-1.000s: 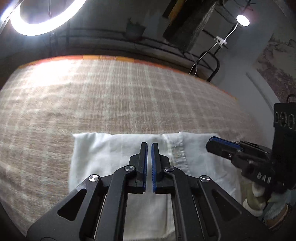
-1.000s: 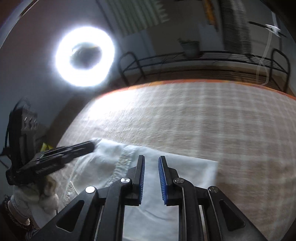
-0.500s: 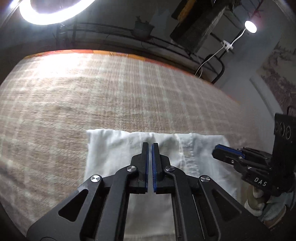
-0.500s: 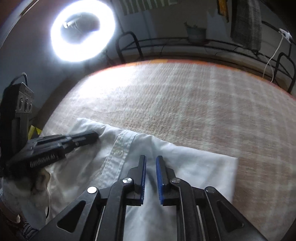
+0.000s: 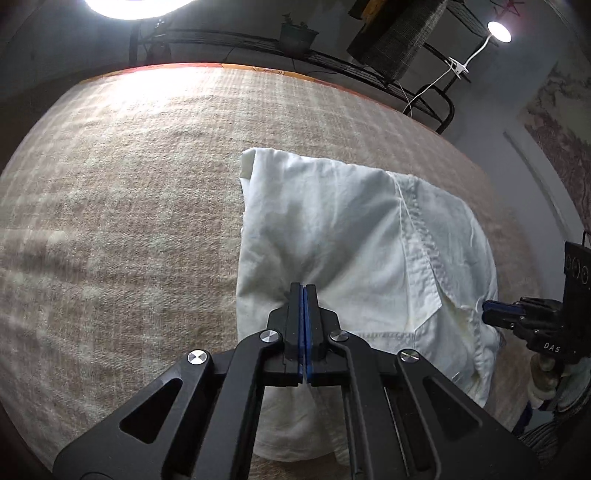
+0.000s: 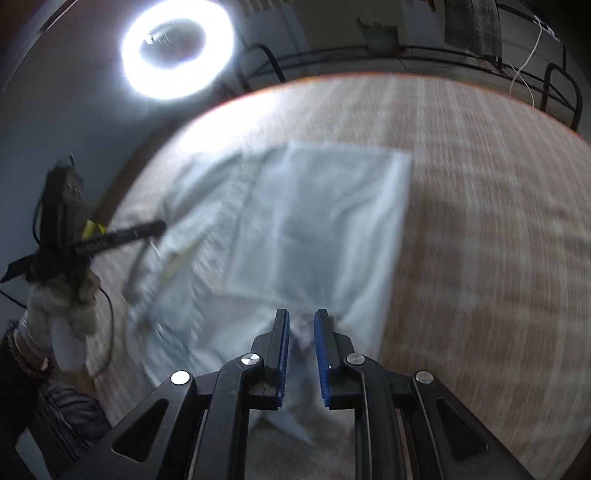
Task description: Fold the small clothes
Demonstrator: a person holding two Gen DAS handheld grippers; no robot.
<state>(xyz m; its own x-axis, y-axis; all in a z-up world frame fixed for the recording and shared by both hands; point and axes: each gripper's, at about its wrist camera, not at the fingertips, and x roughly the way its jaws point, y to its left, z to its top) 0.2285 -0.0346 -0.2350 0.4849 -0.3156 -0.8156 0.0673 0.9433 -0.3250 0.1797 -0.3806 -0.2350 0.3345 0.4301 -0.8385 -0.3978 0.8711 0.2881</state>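
A small white shirt [image 5: 343, 236] lies partly folded on the beige checked cloth. My left gripper [image 5: 303, 291] is shut on a pinch of the shirt's fabric and lifts it, so the cloth tents up from the surface. My right gripper [image 6: 300, 321] has its jaws a small way apart with a fold of the white shirt [image 6: 314, 218] between them; this view is blurred by motion. The right gripper also shows in the left wrist view [image 5: 498, 314] at the shirt's right edge. The left gripper shows in the right wrist view [image 6: 155, 227] at the shirt's left side.
The beige checked cloth [image 5: 122, 206] covers the whole work surface, with an orange edge at the back. A ring light [image 6: 177, 48] shines behind it, beside a black metal rack [image 5: 332, 62]. A small lamp [image 5: 498, 31] is at the back right.
Both grippers have risen and pulled back, lifting the shirt's near part so more of it shows. The left jaws have closed fully on the fabric. The right jaws have widened slightly.
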